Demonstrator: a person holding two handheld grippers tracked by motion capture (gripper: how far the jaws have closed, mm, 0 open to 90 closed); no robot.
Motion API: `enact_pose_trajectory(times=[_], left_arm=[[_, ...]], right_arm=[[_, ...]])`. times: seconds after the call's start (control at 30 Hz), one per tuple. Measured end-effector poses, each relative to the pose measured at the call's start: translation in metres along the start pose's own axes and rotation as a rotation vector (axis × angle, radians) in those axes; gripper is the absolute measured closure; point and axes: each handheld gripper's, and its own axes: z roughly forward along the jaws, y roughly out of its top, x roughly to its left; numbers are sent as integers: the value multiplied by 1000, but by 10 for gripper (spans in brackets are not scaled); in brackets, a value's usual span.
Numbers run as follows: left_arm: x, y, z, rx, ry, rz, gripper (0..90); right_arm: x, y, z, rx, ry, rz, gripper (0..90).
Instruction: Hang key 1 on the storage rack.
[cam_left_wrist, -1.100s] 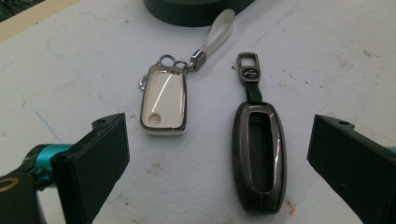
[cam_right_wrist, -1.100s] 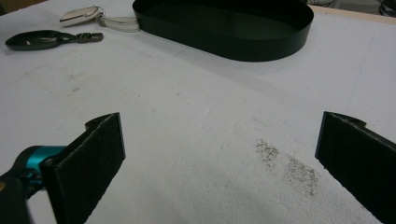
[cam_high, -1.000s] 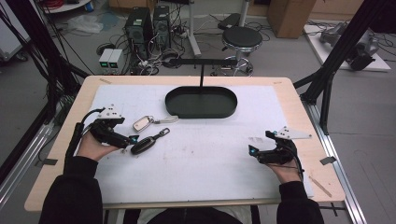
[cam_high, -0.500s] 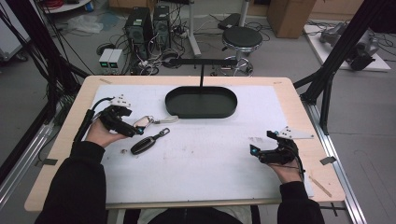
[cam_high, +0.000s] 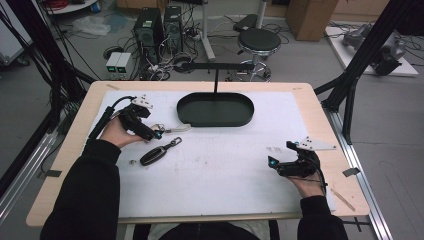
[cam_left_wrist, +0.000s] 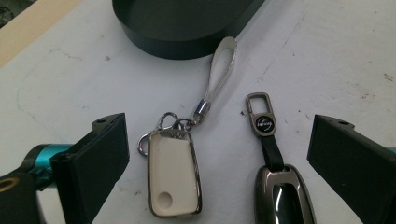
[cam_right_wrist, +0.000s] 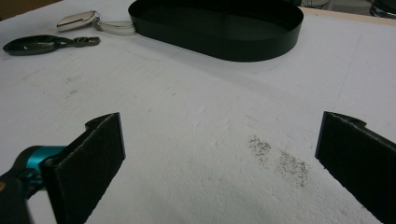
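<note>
Two car key fobs lie on the white mat left of centre. The white fob (cam_left_wrist: 173, 175) has a chrome rim and a pale loop strap (cam_left_wrist: 219, 70) reaching toward the black oval tray (cam_high: 215, 111). The dark fob (cam_high: 156, 154) lies beside it with a metal clasp (cam_left_wrist: 262, 116). My left gripper (cam_high: 156, 134) is open and hovers over both fobs, its jaws wide either side of them, touching neither. My right gripper (cam_high: 272, 164) rests open above bare mat at the front right, with the tray (cam_right_wrist: 219, 28) and both fobs (cam_right_wrist: 51, 35) far off.
The tray carries a thin upright post (cam_high: 215, 80) with a crossbar at its back. Black frame struts (cam_high: 360, 65) rise at the table's right and left corners. Beyond the far edge are a stool (cam_high: 260, 42) and computer cases on the floor.
My left gripper moved away from the person and to the right, from beside the dark fob to over the white fob near the tray. The right gripper stayed put.
</note>
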Motion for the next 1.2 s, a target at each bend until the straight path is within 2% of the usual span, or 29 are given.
enact_pose_trajectory(times=[0.07, 0.2, 0.37, 0.5, 0.57, 0.73, 0.8, 1.0, 1.13, 1.2], left_arm=[[2, 5, 5, 21, 1, 8, 61], [3, 13, 13, 18, -11, -2, 61], [0, 21, 30, 58, -31, 15, 61], [1, 26, 45, 61, -52, 11, 61], [2, 25, 53, 61, -50, 2, 61], [3, 25, 70, 99, -46, 10, 61], [3, 28, 75, 93, -39, 12, 61], [1, 32, 86, 118, -54, 7, 71], [1, 30, 89, 141, -35, 17, 78], [2, 30, 90, 149, -27, 10, 111]], right_arm=[[0, 0, 0, 0, -1, -2, 7], [-1, -1, -1, 5, -6, -2, 7], [0, -2, 0, 8, 0, -11, 7], [1, -2, 0, 4, 6, -18, 7], [2, -2, 0, 7, 7, -14, 7], [3, -4, 2, 24, 5, -27, 7], [4, -4, 2, 25, 4, -23, 7], [3, -6, -1, 29, -2, -15, 7], [1, -7, -2, 29, -6, -10, 7], [0, -8, -3, 29, -10, -7, 7]])
